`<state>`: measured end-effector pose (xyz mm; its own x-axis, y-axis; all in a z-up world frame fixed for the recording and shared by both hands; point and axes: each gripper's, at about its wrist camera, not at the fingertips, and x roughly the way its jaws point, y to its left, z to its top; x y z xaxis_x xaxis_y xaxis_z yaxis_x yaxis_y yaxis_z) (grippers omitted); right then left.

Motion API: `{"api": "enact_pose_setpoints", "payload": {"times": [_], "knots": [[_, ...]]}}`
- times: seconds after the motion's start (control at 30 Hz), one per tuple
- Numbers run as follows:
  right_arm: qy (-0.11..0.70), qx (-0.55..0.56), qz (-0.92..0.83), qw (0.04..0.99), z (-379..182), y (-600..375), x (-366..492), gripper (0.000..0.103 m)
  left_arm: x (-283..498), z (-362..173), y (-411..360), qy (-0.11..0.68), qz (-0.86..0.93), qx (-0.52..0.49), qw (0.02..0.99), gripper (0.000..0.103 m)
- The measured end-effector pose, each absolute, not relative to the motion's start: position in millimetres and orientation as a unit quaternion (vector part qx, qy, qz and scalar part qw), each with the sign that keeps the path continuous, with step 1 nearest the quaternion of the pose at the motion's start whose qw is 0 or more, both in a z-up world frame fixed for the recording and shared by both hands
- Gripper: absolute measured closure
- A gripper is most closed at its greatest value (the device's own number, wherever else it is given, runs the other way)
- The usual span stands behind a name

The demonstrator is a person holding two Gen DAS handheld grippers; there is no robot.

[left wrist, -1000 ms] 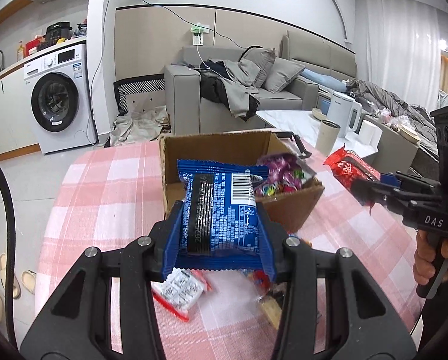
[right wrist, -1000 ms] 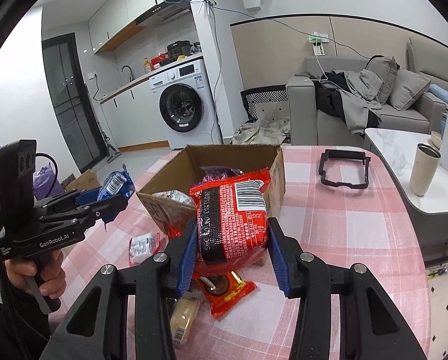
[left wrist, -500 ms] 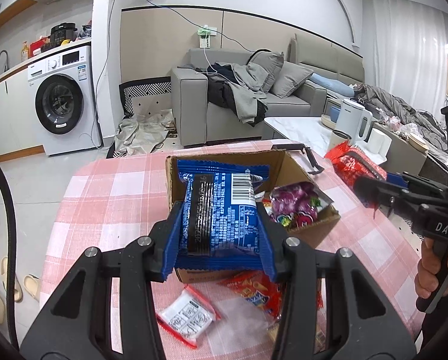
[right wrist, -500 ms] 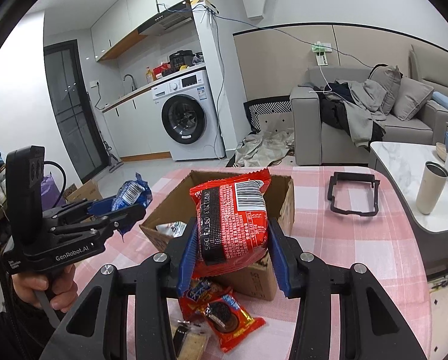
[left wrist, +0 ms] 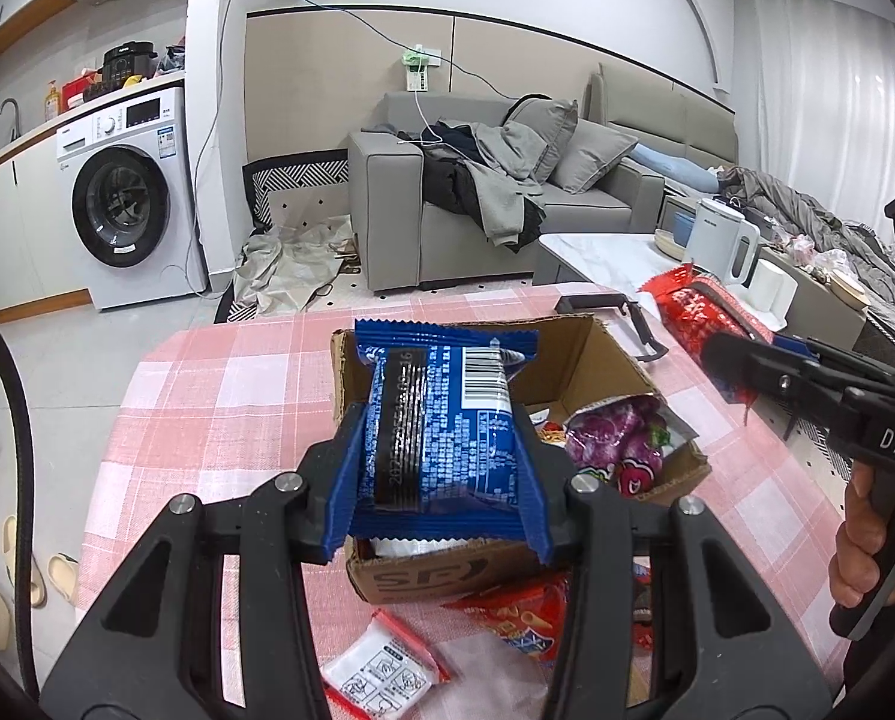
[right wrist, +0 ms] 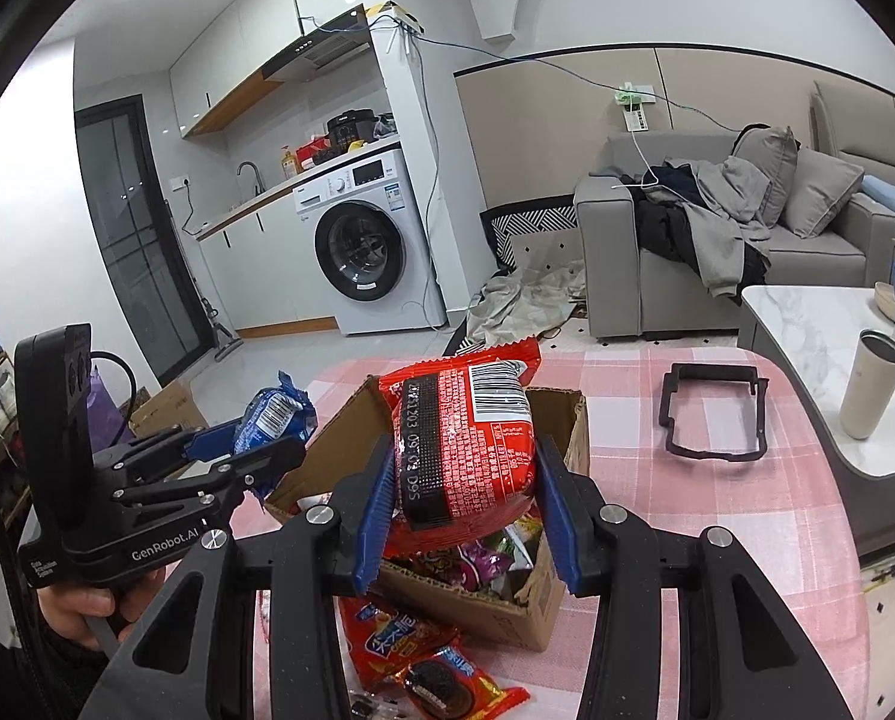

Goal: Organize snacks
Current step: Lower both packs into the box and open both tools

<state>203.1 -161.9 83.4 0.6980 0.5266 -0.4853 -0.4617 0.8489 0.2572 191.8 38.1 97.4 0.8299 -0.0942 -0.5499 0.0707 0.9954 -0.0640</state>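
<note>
Blue ribbed pads of the left gripper are clamped on a blue snack packet, a glossy pillow pack with crimped ends, white small print, a barcode near its top and a dark printed strip down its left side. It is held upright over the near end of an open cardboard box. The right gripper grips a red snack packet in the same way: shiny red foil, white barcode at the top, a black band with date digits along its left edge, held over the same box from the other side.

Below the grippers, loose packets lie on the pink checked tablecloth: a small white sachet with red edges, and a red cookie packet just in front of the box. Inside the box a purple sweet bag rests toward the right wall.

Beyond the box a black rectangular frame lies flat on the cloth. Farther off stand a white washing machine and a grey sofa heaped with clothes.
</note>
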Motion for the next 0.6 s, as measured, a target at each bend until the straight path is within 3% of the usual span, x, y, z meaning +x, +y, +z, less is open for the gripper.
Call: {"api": "enact_pose_setpoints", "payload": {"times": [0.6], "knots": [[0.304, 0.088, 0.276, 0.908, 54.2, -139.4, 255.9, 0.058, 243.9, 65.4, 31.4, 0.307, -0.031, -0.014, 0.951, 0.061]]}}
